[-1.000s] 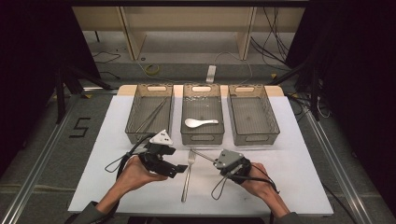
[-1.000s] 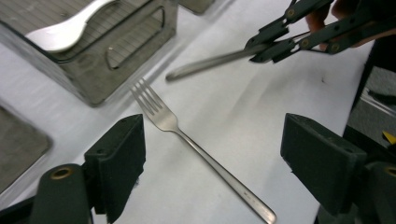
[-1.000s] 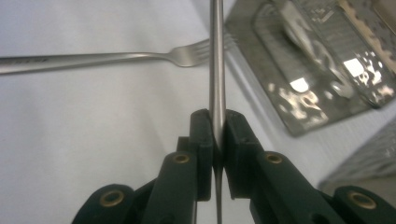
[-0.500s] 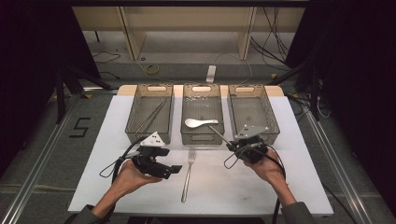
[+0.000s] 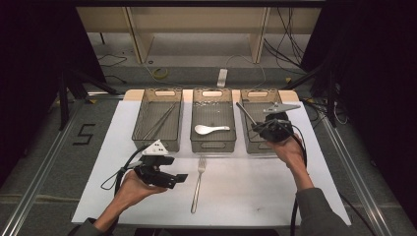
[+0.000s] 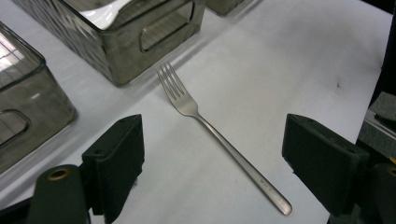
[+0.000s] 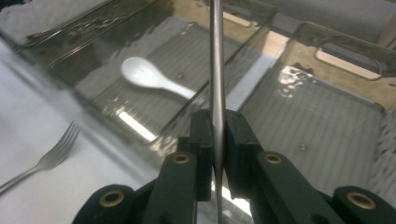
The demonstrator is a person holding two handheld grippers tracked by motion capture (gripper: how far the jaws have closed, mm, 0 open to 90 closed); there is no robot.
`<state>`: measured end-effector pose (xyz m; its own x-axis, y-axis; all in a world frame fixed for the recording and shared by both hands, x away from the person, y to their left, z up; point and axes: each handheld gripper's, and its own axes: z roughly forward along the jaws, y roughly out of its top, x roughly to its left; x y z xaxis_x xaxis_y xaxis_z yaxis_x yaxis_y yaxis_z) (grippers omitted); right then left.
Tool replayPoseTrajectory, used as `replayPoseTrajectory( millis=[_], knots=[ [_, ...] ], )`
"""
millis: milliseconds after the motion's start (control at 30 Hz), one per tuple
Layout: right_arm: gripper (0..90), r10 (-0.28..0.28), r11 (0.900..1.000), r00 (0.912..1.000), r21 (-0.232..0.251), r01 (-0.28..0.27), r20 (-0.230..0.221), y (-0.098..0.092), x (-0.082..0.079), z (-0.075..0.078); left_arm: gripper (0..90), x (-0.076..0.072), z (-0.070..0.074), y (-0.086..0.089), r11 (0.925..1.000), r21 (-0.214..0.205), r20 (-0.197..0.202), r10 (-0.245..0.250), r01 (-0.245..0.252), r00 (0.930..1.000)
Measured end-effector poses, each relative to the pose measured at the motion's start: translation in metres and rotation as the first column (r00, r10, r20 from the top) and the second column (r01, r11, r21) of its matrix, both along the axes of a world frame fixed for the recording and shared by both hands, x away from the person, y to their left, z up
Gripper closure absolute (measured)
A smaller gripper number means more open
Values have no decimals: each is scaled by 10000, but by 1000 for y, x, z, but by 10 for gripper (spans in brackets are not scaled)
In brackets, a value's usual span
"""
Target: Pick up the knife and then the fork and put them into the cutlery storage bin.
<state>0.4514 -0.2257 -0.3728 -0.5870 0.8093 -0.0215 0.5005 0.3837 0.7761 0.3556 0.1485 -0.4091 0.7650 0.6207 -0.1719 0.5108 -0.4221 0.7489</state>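
Observation:
My right gripper (image 5: 255, 128) is shut on a thin metal utensil (image 5: 244, 112) and hovers over the near end of the right clear bin (image 5: 260, 93). In the right gripper view the utensil (image 7: 216, 56) stands edge-on, pinched between the two pads of my right gripper (image 7: 217, 126), above the right bin (image 7: 345, 60). My left gripper (image 5: 179, 179) is open, low over the white mat, just left of a steel fork (image 5: 197, 182). In the left gripper view the fork (image 6: 182, 95) lies on the mat ahead of the wide-apart jaws of my left gripper (image 6: 212, 140), untouched.
Three clear bins stand in a row at the far side of the mat. The left bin (image 5: 162, 93) holds thin metal rods (image 5: 160, 123). The middle bin (image 5: 211, 93) holds a white spoon (image 5: 206, 129), which the right gripper view has as a spoon (image 7: 149, 77) left of the utensil.
My right gripper has risen from the mat near the fork and travelled away and to the right, carrying the utensil over the right bin. The left gripper has barely moved.

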Motion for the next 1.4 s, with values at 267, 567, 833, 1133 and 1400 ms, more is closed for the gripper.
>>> replayPoseTrajectory(
  millis=[267, 567, 833, 1133, 1400],
  knots=[
    [837, -834, 9960, 9957, -350, 820, -402, -5, 37, 3, 200, -2, 2, 7, 9976, -608, 414, 344, -318, 9985],
    [837, -1540, 9875, 9845, -484, 1503, -842, -3, 72, -2, 184, -6, -1, 8, 9964, -790, 501, 350, -310, 9981],
    [836, -2083, 9773, 9719, -636, 2022, -1097, -4, 88, -10, 170, -9, 0, 8, 9943, -1018, 791, 386, -304, 9961],
    [836, -2520, 9665, 9591, -827, 2428, -1292, -5, 100, -21, 168, -9, -2, 7, 9954, -936, 748, 267, -196, 9968],
    [812, -2650, 9608, 9557, -1193, 2504, -1284, 0, 110, -23, 168, -9, -2, 6, 9955, -931, 715, 216, -149, 9972]
  ],
)
